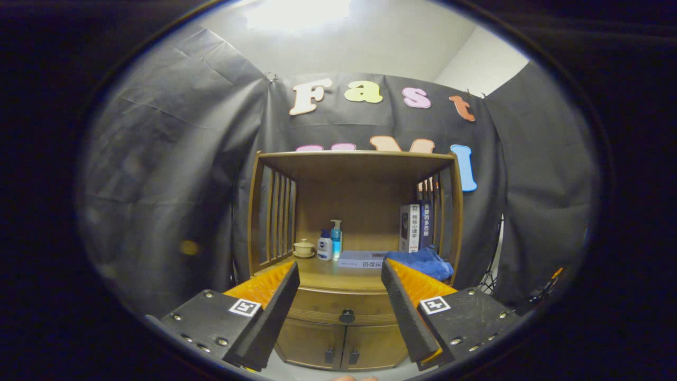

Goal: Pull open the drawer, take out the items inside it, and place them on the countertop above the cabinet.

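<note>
Drawer shut, gripper lined up in front of it

The drawer (345, 307) sits closed under the countertop (328, 275), its long axis running side to side, and its dark knob (347, 316) faces the gripper (341, 278). The fingers are spread wide, holding nothing, apart from the cabinet (344, 338) and seemingly squared to the knob for a straight pull. Above, the counter's back edge carries a cup (303, 247) at left, bottles (330, 243), and books (415, 227) and a blue cloth (423, 263) at the right corner.

Black cloth walls (174, 174) drape booth; white ceiling (370, 47), bright light (296, 13) overhead; wooden shelf unit (354, 161) against back cloth.
</note>
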### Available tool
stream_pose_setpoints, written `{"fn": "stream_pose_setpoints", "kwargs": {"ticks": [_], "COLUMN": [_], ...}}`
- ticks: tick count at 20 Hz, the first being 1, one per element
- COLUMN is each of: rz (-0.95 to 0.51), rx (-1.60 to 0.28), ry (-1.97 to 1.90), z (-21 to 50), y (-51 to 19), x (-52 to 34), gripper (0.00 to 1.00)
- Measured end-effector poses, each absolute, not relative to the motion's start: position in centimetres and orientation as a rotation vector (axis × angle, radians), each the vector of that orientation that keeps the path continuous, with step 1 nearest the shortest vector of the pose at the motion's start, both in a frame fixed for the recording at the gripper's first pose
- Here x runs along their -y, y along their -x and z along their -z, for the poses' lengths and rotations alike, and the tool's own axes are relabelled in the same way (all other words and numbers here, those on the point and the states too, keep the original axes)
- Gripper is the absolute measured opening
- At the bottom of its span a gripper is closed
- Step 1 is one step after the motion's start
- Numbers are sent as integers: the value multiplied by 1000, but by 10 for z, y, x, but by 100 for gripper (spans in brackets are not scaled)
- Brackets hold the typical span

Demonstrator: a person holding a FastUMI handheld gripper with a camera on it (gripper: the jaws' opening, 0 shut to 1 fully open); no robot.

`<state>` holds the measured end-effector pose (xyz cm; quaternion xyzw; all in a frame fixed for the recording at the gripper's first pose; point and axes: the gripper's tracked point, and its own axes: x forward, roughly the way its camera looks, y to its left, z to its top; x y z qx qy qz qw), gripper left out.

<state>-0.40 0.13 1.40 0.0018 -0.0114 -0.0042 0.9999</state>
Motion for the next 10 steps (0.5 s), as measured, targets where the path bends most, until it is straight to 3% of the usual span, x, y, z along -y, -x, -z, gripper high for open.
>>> {"fn": "stream_pose_setpoints", "kwargs": {"ticks": [7, 10], "rz": [93, 61], "rx": [5, -32], "ry": [16, -5], "z": [6, 27], "y": [-17, -39], "x": [20, 8], "gripper": [94, 94]}}
